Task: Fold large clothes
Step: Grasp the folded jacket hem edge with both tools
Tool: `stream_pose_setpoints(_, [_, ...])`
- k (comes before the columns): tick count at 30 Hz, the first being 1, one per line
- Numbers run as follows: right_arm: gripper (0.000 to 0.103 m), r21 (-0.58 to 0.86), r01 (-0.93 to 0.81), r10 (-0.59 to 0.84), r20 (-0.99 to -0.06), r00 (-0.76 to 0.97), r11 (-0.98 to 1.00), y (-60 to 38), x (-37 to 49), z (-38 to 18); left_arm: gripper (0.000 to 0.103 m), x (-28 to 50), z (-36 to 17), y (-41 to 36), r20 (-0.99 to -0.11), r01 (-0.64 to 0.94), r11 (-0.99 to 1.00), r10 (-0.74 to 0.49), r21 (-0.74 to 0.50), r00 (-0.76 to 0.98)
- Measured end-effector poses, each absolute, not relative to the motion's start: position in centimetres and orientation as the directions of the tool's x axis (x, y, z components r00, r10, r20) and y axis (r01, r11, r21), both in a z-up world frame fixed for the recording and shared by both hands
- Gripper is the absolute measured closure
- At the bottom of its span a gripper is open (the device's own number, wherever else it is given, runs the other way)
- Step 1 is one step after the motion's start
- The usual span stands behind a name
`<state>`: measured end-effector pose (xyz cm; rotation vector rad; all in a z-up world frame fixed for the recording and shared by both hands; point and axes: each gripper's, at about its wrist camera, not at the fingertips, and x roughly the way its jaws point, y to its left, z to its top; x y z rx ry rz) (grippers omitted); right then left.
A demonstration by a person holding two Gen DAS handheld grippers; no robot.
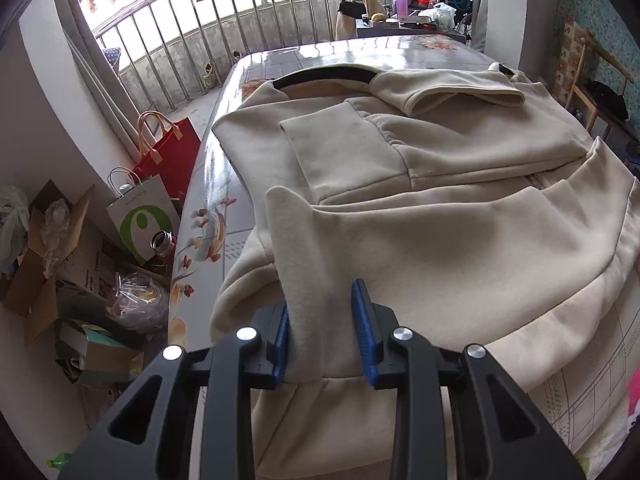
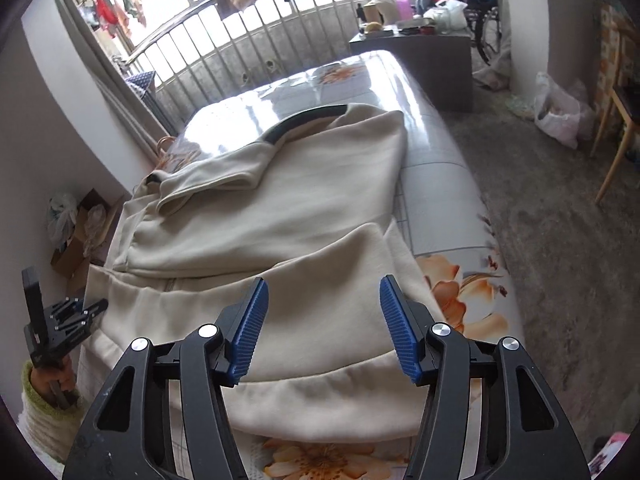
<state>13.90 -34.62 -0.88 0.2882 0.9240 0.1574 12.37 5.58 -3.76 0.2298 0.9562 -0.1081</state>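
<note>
Cream hooded jacket (image 1: 440, 216) with black collar trim (image 1: 320, 74), glossy grey desk (image 2: 432, 168) patterned with orange flowers, red bag (image 1: 176, 152), blue-padded black grippers.

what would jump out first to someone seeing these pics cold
A big cream jacket sprawls across the glossy floral table, half folded, a sleeve lying over its chest. Up close, the left gripper has a raised fold of the fabric between its blue pads, while the right gripper hangs open over the hem. Behind, laundry hangs along a bright barred window.
</note>
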Motion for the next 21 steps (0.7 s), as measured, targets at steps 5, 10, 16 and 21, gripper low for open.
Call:
stream_pose_setpoints(5, [0.051,0.418,0.102,0.288,-0.763,0.578,0.903,-37.7,16.3,-2.3,0.075,12.5,-3.7,5.4,-0.822,0.180,0.972,0.022,0.151,0.570])
stream_pose_setpoints(10, [0.055,0.384,0.099,0.283,-0.808,0.517,0.918,-36.9,17.0,-3.5,0.075,12.8,-3.7,5.2,-0.826,0.176,0.972,0.029,0.154,0.563])
stream_pose_setpoints(16, [0.058,0.321,0.019,0.264,-0.811,0.522,0.947,-35.0,15.5,-2.2,0.075,12.7,-3.7,5.0,-0.827,0.176,0.971,0.037,0.163,0.561])
stream_pose_setpoints(21, [0.058,0.292,-0.037,0.267,-0.808,0.525,0.956,-34.1,14.8,-1.4,0.075,12.8,-3.7,5.0,-0.828,0.175,0.971,0.037,0.162,0.559])
